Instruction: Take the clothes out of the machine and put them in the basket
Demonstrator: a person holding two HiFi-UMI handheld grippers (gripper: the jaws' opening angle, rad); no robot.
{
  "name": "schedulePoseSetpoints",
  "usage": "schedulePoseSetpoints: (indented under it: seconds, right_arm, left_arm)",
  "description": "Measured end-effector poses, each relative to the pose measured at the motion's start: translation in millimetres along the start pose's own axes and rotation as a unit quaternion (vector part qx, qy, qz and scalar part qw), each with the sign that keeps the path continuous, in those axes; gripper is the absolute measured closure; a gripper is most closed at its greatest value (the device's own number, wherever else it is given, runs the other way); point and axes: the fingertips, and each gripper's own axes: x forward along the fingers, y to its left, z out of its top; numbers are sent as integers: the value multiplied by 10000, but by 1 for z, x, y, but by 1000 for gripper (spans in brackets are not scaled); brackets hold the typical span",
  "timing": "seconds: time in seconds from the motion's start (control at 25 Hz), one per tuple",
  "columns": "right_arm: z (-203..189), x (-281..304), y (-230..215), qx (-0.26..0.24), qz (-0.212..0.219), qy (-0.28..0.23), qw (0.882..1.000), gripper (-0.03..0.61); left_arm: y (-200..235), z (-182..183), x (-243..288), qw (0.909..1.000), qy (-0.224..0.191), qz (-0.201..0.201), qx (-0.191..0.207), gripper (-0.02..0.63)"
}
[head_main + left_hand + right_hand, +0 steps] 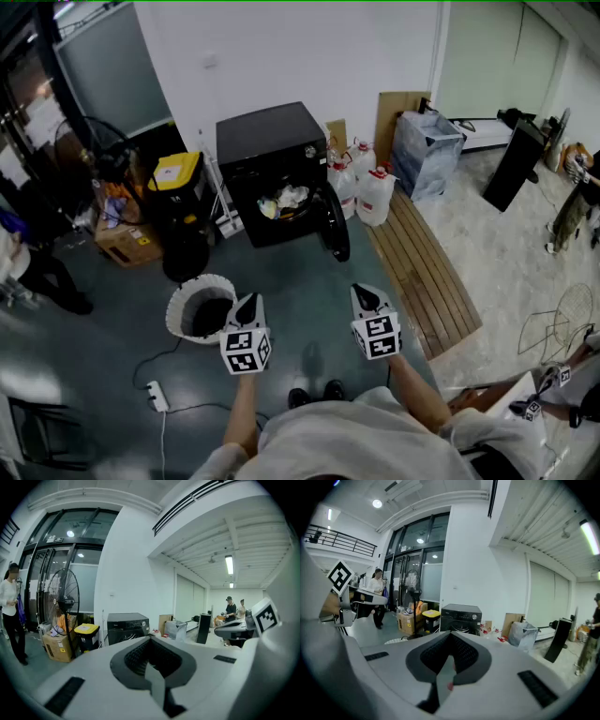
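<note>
Dark floor (pixel 300 281), seemingly glossy — wood slats (pixel 422 272) right of machine (pixel 267 141), white wall (pixel 281 47) behind.

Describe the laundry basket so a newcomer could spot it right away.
Start at the black washing machine, its door open. On the floor in front, to the left, stands the basket: round, white, dark inside, unlike the yellow-lidded bin behind it.

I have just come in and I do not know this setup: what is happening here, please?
A person stands back from a black washing machine, holding a gripper in each hand. The left gripper and the right gripper are both shut and hold nothing. The machine's door is open, with clothes inside. A white basket stands on the floor near the left gripper.
</note>
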Motion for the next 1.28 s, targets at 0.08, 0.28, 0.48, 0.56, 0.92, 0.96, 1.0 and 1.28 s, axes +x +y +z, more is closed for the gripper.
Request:
schedulePoseSetpoints:
  seconds: [0.08, 0.28, 0.48, 0.56, 0.92, 0.96, 1.0, 1.28]
  right_arm:
    - [0, 4, -3, -9, 10, -36, 10000, 557]
    - [-4, 12, -8, -45, 41, -55, 10000, 557]
    - [-4, 16, -13, -69, 171, -57, 9998, 557]
    - [-4, 21, -16, -72, 215, -95, 9997, 557]
    - [-13, 47, -34, -110, 400, 60, 9991, 555]
    - [-13, 52, -36, -92, 413, 66, 9991, 555]
    - [-14, 57, -38, -78, 420, 69, 9991, 555]
    - [-14, 112, -39, -131, 406, 175, 9989, 555]
  left_arm:
    - [0, -1, 4, 10000, 1, 25, -15, 597]
    - [1, -4, 11, 9999, 20, 97, -53, 597]
    - [-3, -10, 18, 9997, 24, 211, -100, 597]
    - [-5, -12, 24, 9996, 38, 253, -130, 597]
    - [-13, -19, 55, 9994, 178, 284, -84, 597]
    - [-13, -19, 60, 9994, 193, 288, -90, 597]
    - [-11, -19, 65, 9993, 208, 289, -97, 597]
    - [22, -19, 112, 9992, 278, 227, -149, 597]
